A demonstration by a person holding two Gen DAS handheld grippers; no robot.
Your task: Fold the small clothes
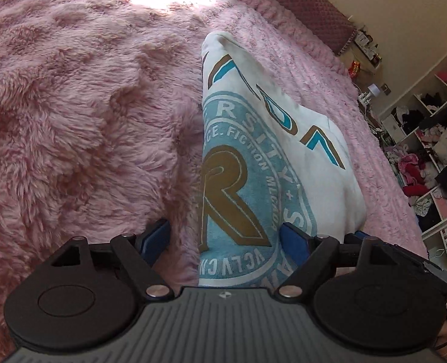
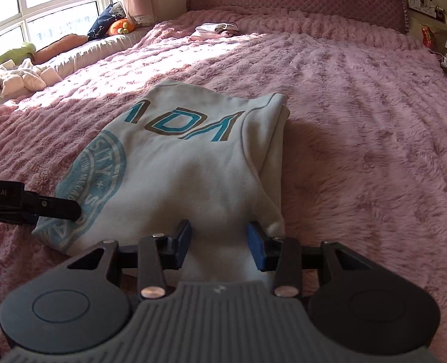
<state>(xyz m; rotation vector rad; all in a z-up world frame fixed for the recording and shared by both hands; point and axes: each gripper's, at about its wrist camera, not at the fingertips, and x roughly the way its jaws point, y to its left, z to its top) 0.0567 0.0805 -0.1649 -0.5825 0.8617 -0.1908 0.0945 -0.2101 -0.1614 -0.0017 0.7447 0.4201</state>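
A pink shaggy bedspread (image 2: 359, 121) covers the bed. The white sweatshirt (image 2: 193, 163) lies on it partly folded; its near hem runs between the right gripper (image 2: 219, 243) fingers, which stand half apart, not visibly pinching. The left gripper (image 1: 225, 239) is spread wide over the printed edge. It looks soft, light and limp, best pinched at the hem corners. Beyond lies a folded pile (image 2: 214, 30).

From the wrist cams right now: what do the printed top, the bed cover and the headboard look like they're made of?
Printed top: soft matte knit, probably cotton fleece; it drapes in limp folds and the blue print looks flat.
Bed cover: long-pile plush, likely synthetic faux fur; shaggy tufts with a slight sheen in the sun.
Headboard: quilted padded fabric, diamond stitching; fibre unclear.
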